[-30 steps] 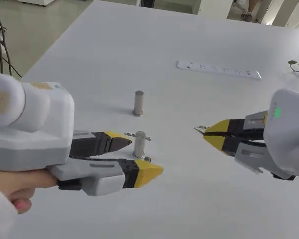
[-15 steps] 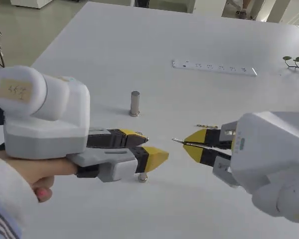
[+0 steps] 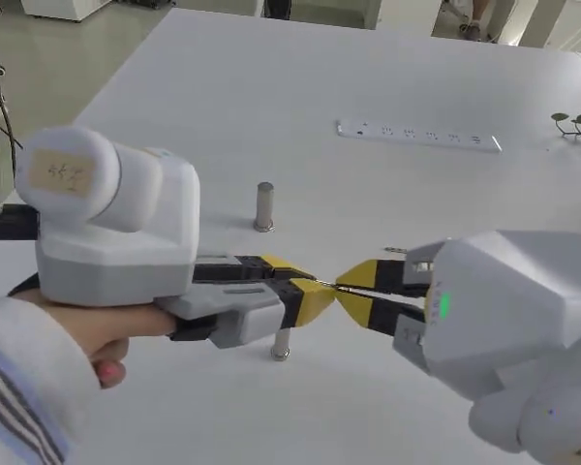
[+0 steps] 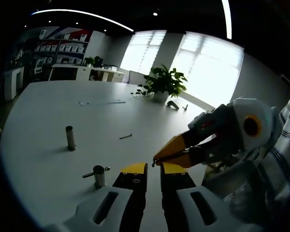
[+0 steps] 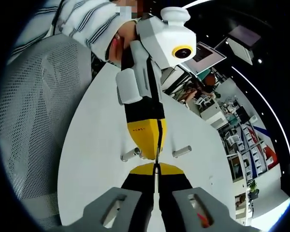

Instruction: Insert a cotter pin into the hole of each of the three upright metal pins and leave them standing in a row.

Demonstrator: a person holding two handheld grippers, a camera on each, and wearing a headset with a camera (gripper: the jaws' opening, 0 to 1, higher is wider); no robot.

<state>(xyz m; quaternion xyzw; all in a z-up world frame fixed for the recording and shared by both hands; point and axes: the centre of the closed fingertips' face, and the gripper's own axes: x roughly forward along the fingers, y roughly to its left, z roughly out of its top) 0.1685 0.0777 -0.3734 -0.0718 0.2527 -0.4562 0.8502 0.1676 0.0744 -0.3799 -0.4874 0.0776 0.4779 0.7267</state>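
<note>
Right gripper's cotter pin reaches left gripper

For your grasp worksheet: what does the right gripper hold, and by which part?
A cotter pin, pinched by one end between the tips of the right gripper; the rest juts toward the left gripper.

left gripper + right gripper: closed in, tips now meeting | left fingers: narrowed | cotter pin: reaches them
</note>
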